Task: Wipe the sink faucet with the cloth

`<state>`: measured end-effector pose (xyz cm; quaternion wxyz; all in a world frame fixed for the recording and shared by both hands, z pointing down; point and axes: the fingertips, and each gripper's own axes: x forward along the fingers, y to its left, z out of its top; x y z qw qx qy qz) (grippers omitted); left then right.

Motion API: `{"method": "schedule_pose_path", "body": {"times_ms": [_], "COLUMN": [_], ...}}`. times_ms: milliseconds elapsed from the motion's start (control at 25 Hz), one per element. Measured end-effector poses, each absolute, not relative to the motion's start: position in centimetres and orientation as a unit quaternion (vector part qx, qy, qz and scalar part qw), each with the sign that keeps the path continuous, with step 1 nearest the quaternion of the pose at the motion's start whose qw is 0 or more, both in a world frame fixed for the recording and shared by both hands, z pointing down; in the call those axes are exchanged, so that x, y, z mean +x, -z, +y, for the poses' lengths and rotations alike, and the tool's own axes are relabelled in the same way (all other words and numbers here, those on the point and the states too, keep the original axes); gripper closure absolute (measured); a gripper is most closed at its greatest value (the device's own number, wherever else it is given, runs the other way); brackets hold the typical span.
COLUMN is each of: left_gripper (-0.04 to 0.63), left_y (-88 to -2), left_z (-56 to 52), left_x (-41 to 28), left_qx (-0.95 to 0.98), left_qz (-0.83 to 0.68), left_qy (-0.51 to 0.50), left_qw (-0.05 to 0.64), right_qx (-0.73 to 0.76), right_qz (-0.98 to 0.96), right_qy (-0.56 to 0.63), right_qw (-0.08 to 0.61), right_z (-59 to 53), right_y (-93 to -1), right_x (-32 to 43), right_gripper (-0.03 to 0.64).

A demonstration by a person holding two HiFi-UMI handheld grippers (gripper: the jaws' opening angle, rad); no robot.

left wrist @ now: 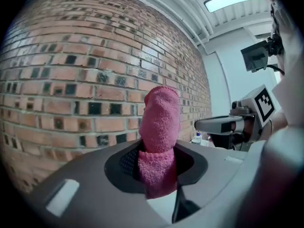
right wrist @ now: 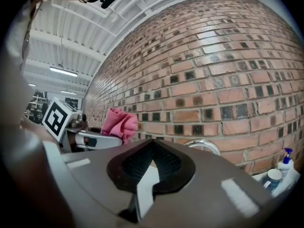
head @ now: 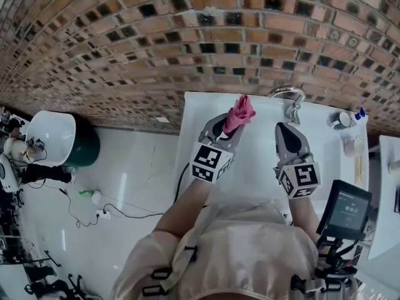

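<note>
A pink cloth (head: 241, 112) sticks up out of my left gripper (head: 232, 127), which is shut on it above the white sink (head: 256, 167). In the left gripper view the cloth (left wrist: 159, 122) stands upright between the jaws of this gripper (left wrist: 159, 156). The chrome faucet (head: 288, 96) arches at the sink's back edge, right of the cloth. My right gripper (head: 287, 127) hangs just in front of the faucet, shut and holding nothing. The right gripper view shows its jaws (right wrist: 152, 144) meeting in a point, the faucet (right wrist: 202, 147) beyond them and the cloth (right wrist: 120, 122) to the left.
A brick wall (head: 187, 36) rises right behind the sink. A cup and a spray bottle (head: 345, 119) stand at the sink's far right corner. A device with a screen (head: 347, 209) hangs at my right side. On the floor to the left are a white basin (head: 50, 136) and cables.
</note>
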<state>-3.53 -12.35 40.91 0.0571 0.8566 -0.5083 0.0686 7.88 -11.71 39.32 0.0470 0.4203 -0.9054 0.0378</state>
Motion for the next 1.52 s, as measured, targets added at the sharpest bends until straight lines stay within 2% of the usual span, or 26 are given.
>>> {"method": "schedule_pose_path", "body": {"times_ms": [240,520,1080,1240,1320,1440,1520], "left_gripper": [0.479,0.477,0.469,0.465,0.443,0.363,0.340], "left_y": [-46.5,-53.8,-66.5,-67.4,-67.3,-66.8,-66.5], "left_z": [-6.8,-2.8,-2.8,-2.8,-2.7,-2.6,-2.4], "left_x": [-10.3,-15.0,-16.5,-17.4,-17.2,-16.8,-16.6], "left_qx": [0.819,0.793,0.775,0.767,0.772,0.780,0.786], "left_qz": [-0.558,-0.577,-0.542,-0.543,-0.538,-0.532,-0.523], "left_qy": [-0.080,-0.114,-0.208,-0.246,-0.252,-0.250,-0.253], "left_qw": [0.104,0.157,0.249,0.237,0.225,0.213,0.212], "right_qx": [0.396,0.392,0.402,0.404,0.407,0.413,0.415], "right_qz": [-0.914,-0.915,-0.907,-0.905,-0.903,-0.899,-0.898], "right_qy": [-0.062,-0.074,-0.084,-0.095,-0.104,-0.113,-0.116], "right_qw": [0.058,0.066,0.092,0.092,0.091,0.088,0.087], "right_z": [-8.6,-6.2,-3.1,-2.8,-2.9,-3.0,-3.2], "right_y": [-41.2,-42.8,-45.2,-45.5,-45.7,-45.9,-45.9], "right_x": [4.3,1.6,-0.4,-0.7,-0.7,-0.4,-0.2], "right_gripper": [0.627,0.626,0.627,0.627,0.627,0.626,0.627]}}
